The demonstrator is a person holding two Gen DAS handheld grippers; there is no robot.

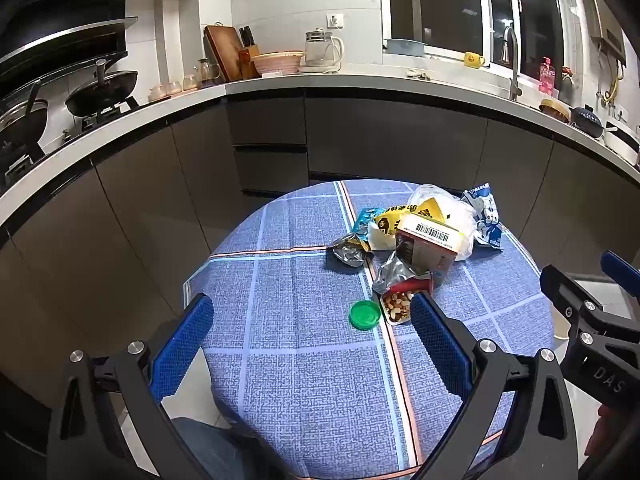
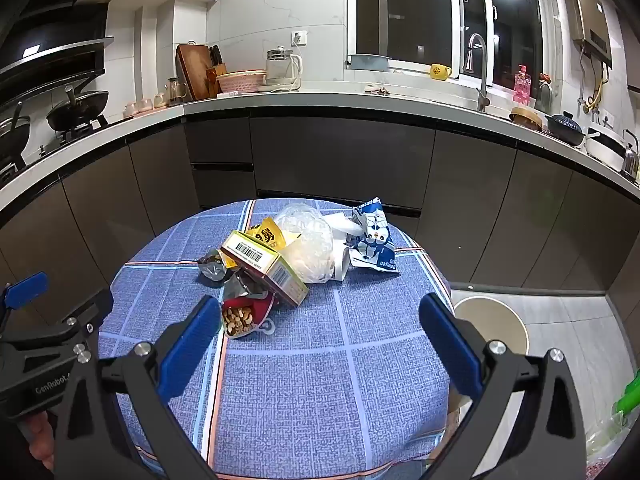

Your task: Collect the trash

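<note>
A small round table covered with a blue checked cloth (image 1: pixel 304 360) stands in front of dark grey kitchen cabinets, and a heap of trash lies on its far half. In the heap, a cardboard carton with a yellow top and a barcode label (image 1: pixel 430 240) leans over a crumpled silver foil wrapper (image 1: pixel 394 276); behind it sit a clear crinkled plastic bag (image 2: pixel 308 246) and a yellow printed packet (image 1: pixel 430 209), and to the right lies a blue and white snack bag with a cartoon figure (image 2: pixel 374 240). A second silver foil wrapper (image 1: pixel 348 252) rests at the left of the heap, with a teal packet (image 1: pixel 366 218) just behind it. Nearer the camera, a small open red pouch of mixed nuts (image 2: pixel 240 318) lies at the heap's front edge, and a round green plastic lid (image 1: pixel 364 314) sits flat on the cloth just beside it. The left gripper (image 1: pixel 312 346) hovers above the near part of the table with its blue-padded fingers spread as wide as they go and nothing between them; its right pad appears close to the nut pouch. The right gripper (image 2: pixel 320 350) likewise hangs over the cloth, fully spread and empty. On the floor to the right of the table stands a round beige bin with a dark rim (image 2: pixel 496 320).
</note>
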